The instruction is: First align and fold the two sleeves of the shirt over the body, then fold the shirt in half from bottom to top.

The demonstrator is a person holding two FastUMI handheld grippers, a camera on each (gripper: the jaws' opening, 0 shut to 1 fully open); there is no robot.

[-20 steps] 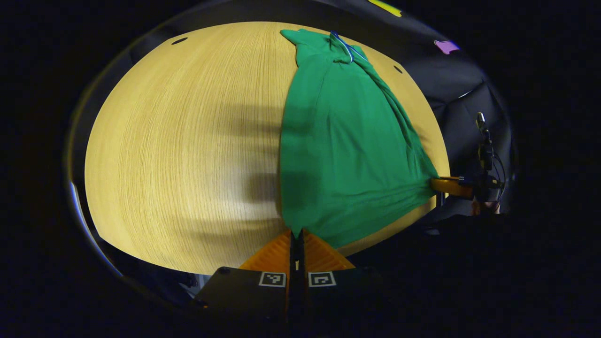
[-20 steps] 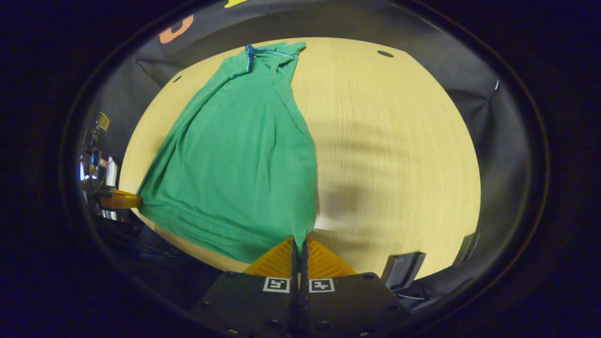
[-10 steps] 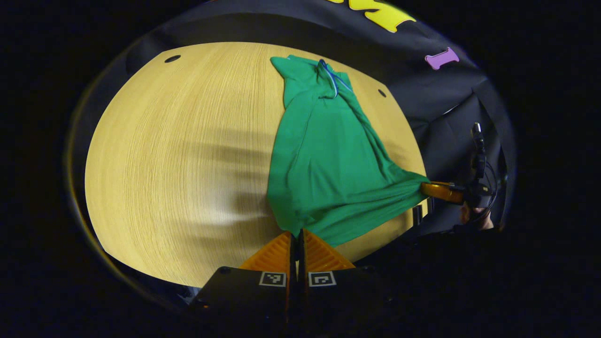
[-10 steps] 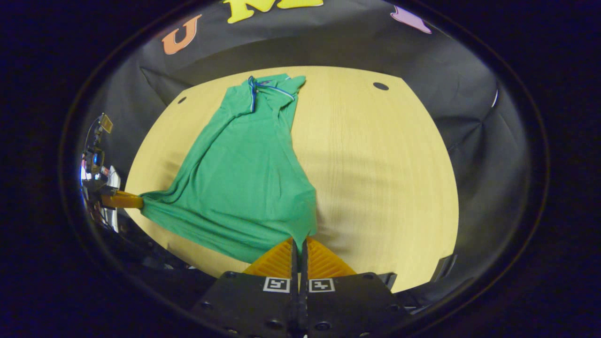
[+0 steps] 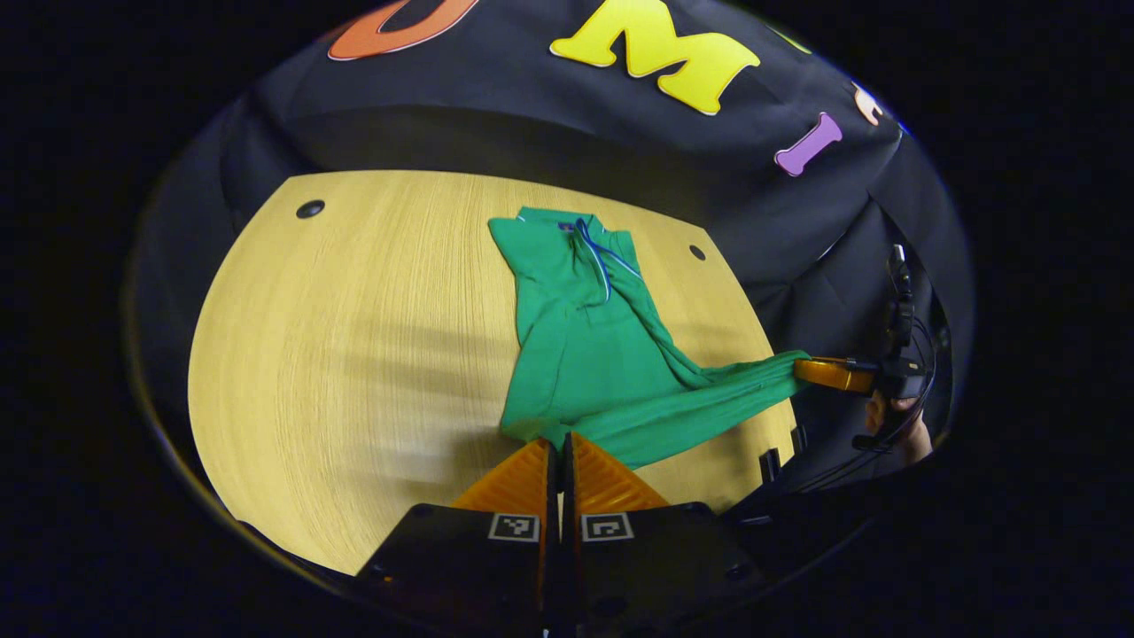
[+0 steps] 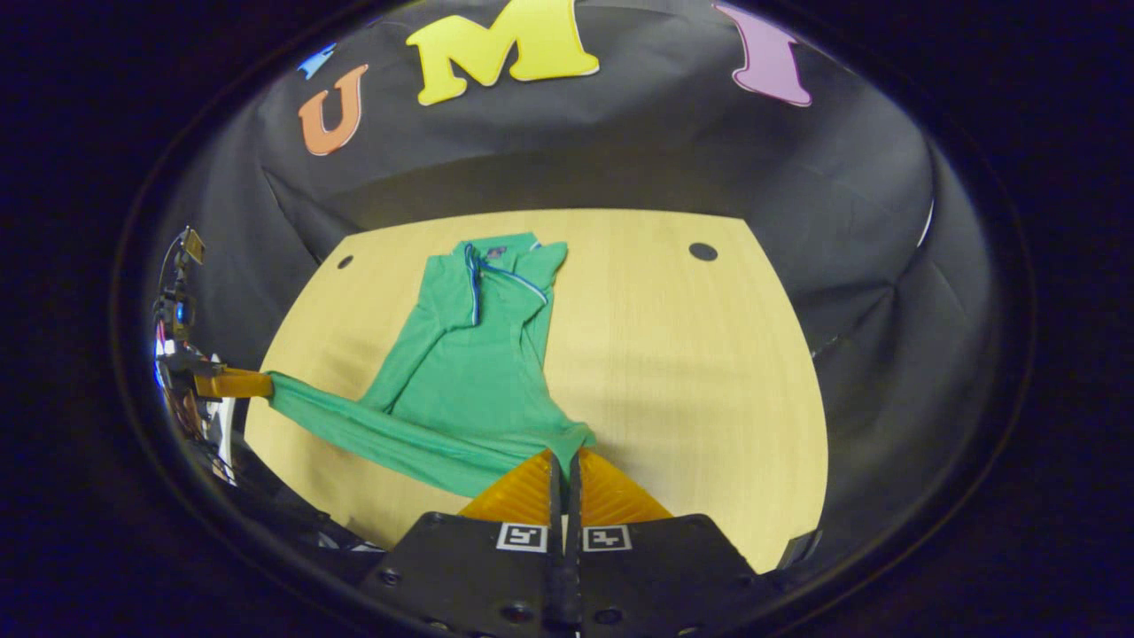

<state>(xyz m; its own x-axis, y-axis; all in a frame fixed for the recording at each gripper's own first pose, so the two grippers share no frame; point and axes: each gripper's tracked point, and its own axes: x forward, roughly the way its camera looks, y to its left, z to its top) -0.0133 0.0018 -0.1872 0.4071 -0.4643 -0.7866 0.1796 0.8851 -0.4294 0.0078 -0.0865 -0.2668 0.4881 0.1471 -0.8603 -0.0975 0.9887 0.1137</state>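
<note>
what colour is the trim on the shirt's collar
Blue, with a thin white line, on the green shirt; clearest in the right gripper view.

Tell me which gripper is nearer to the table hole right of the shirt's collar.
Right. The right gripper holds the shirt corner toward the hole; the left gripper holds the opposite corner.

Left gripper view looks forward along its own fingers, from above the near table edge toward the booth wall — shirt ahead, just right of the fingertips. Right gripper view faces likewise; shirt ahead-left of its fingers. Both share table, shirt and far wall — each sees the other gripper beside it.
</note>
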